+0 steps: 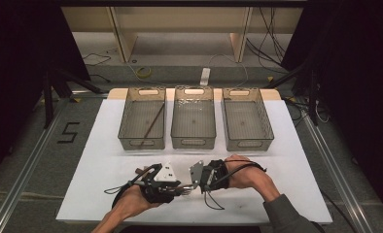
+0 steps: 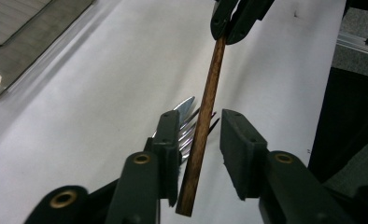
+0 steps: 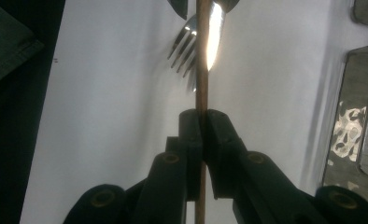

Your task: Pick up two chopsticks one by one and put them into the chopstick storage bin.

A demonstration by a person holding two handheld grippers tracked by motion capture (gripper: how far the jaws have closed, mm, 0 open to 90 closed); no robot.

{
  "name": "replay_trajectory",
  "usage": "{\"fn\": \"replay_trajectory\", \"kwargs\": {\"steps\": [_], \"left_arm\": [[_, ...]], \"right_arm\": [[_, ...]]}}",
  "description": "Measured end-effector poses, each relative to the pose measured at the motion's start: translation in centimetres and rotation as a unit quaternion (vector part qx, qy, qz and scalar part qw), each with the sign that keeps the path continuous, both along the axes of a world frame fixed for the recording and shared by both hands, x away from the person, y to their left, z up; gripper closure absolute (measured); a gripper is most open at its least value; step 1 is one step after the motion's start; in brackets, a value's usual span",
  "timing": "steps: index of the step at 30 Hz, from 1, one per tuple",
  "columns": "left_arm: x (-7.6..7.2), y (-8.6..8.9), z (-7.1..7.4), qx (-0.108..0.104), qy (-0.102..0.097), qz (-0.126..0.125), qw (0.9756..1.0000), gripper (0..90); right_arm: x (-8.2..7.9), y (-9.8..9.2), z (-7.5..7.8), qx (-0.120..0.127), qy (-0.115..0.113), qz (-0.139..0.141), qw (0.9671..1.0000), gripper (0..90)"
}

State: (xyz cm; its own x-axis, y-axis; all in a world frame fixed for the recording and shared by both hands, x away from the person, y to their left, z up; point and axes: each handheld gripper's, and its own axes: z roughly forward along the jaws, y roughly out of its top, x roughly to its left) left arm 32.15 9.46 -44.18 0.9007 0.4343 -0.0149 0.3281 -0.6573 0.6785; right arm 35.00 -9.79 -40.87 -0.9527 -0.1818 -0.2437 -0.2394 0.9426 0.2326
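Observation:
A brown wooden chopstick (image 2: 209, 88) hangs level above the white table top between my two grippers, near the front middle. My right gripper (image 3: 203, 116) is shut on one end of it (image 3: 201, 70). My left gripper (image 2: 201, 122) faces it with its jaws on either side of the other end; a gap shows on one side, so it is open. In the high view the left gripper (image 1: 181, 187) and right gripper (image 1: 193, 183) meet tip to tip. A metal fork (image 3: 182, 46) and a knife blade (image 3: 215, 37) lie on the sheet under the stick.
Three clear bins stand in a row at the back: left (image 1: 141, 143), middle (image 1: 193, 143), right (image 1: 248, 144). The left one holds a dark stick (image 1: 153, 124). White sheet (image 1: 97, 160) stretches wide on both sides of the hands.

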Motion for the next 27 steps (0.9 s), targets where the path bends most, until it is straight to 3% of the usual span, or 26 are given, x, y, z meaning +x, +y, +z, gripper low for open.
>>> {"fn": "replay_trajectory", "kwargs": {"steps": [9, 13, 17, 22, 25, 27], "left_arm": [[-0.1, -0.2, 0.0, 0.008, 0.001, -0.013, 0.9999, 76.7], [-0.3, -0.2, 0.0, 0.013, -0.006, -0.030, 0.9995, 80.0], [-0.6, -0.3, 0.1, 0.002, -0.013, -0.040, 0.9991, 83.1], [-0.5, 0.2, 0.5, -0.003, -0.035, -0.025, 0.9991, 83.5], [-0.2, 0.7, 0.8, -0.012, -0.037, -0.003, 0.9992, 83.6], [0.1, 1.1, 0.8, -0.015, -0.036, 0.011, 0.9992, 83.6]], "right_arm": [[-0.2, 0.2, 0.0, -0.003, 0.001, 0.010, 0.9999, 85.6], [-0.4, 0.2, -0.1, -0.006, 0.001, 0.016, 0.9999, 85.5], [-0.3, -0.1, 0.1, -0.001, 0.001, 0.013, 0.9999, 83.5], [0.3, -0.7, 0.6, 0.026, -0.012, -0.003, 0.9996, 74.3], [0.6, -1.5, 1.4, 0.068, -0.026, -0.030, 0.9969, 62.3], [0.5, -1.9, 1.9, 0.096, -0.031, -0.056, 0.9933, 58.9]]}}
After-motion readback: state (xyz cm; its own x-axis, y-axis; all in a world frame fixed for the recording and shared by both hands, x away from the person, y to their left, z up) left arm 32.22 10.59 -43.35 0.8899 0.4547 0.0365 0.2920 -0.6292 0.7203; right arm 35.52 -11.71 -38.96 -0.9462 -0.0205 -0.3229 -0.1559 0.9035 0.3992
